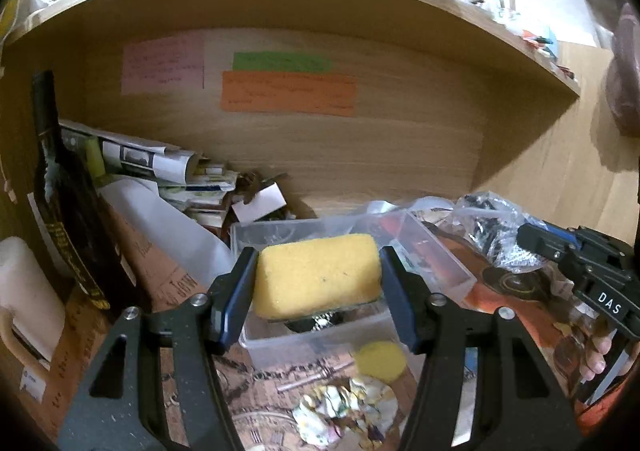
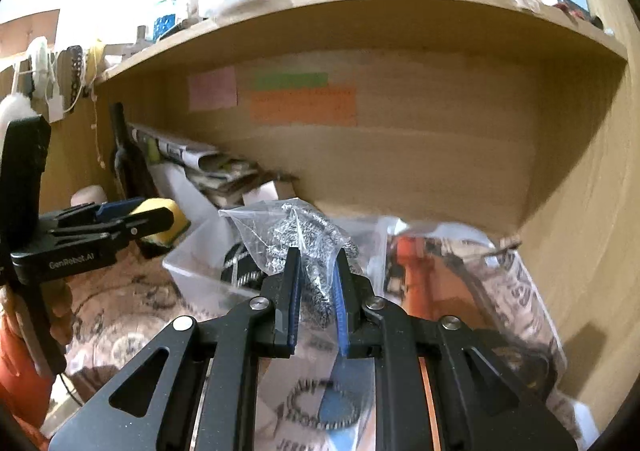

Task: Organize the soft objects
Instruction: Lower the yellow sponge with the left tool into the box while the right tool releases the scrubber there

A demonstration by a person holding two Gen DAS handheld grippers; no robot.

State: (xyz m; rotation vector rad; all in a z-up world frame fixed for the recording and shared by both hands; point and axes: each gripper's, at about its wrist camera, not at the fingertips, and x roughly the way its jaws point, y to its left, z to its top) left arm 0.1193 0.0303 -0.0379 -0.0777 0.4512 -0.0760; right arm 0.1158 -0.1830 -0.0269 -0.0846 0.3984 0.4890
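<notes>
Nearest in the left wrist view, the left gripper (image 1: 318, 279) pinches a yellow sponge (image 1: 318, 277) between its two blue-padded fingers. The sponge's long axis runs left to right, straight across the gap, and a dark green scouring layer shows along its underside. It hangs in the air directly above a clear plastic bin (image 1: 280, 339), so the bin lies just below and slightly beyond this gripper; a short drop forward and down looks like the move that would seat it. A smaller yellow round sponge (image 1: 380, 361) and a crumpled wad of paper (image 1: 344, 411) lie on the patterned tabletop nearer than the bin.

In the right wrist view, the right gripper (image 2: 316, 291) is closed narrowly on a clear bag of steel wool (image 2: 304, 243), gripping it low with the bag's peak standing up beyond the fingertips. It seems to be held above the right part of the same bin, though the blur there makes the exact height hard to judge. The left gripper appears at the left edge of this view, sponge in its grip, about level with the bin's near left corner.

Of the two, the left gripper looks nearer to the open middle of the bin. Beyond stand a dark bottle (image 1: 60, 187), a heap of papers and the shelf's back panel with coloured notes (image 1: 288, 93).
</notes>
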